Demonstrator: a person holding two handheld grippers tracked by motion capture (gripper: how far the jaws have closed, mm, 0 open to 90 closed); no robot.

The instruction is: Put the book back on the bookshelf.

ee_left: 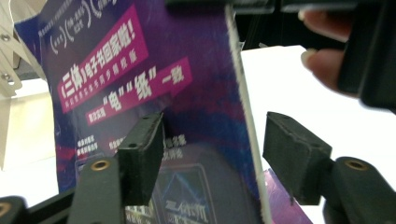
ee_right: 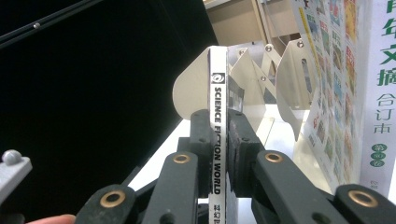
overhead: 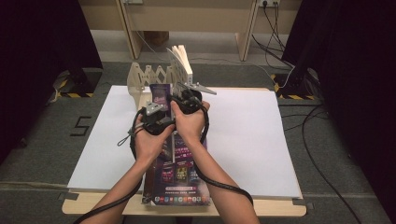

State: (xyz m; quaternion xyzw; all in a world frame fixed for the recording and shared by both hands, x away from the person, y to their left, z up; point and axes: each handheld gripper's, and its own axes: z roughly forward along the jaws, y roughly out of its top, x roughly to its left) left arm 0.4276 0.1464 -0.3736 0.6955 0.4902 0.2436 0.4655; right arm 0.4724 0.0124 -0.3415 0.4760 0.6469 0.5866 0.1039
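magazines — 2; white books — 1; book racks — 1; grippers — 2

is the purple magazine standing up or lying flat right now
Standing up. The right claw is clamped on the purple magazine at its spine, which runs vertically, in front of the rack.

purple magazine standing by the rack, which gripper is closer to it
Right. The right gripper is clamped on the purple magazine at its spine; the left gripper is open, its jaws straddling the magazine's edge without pressing.
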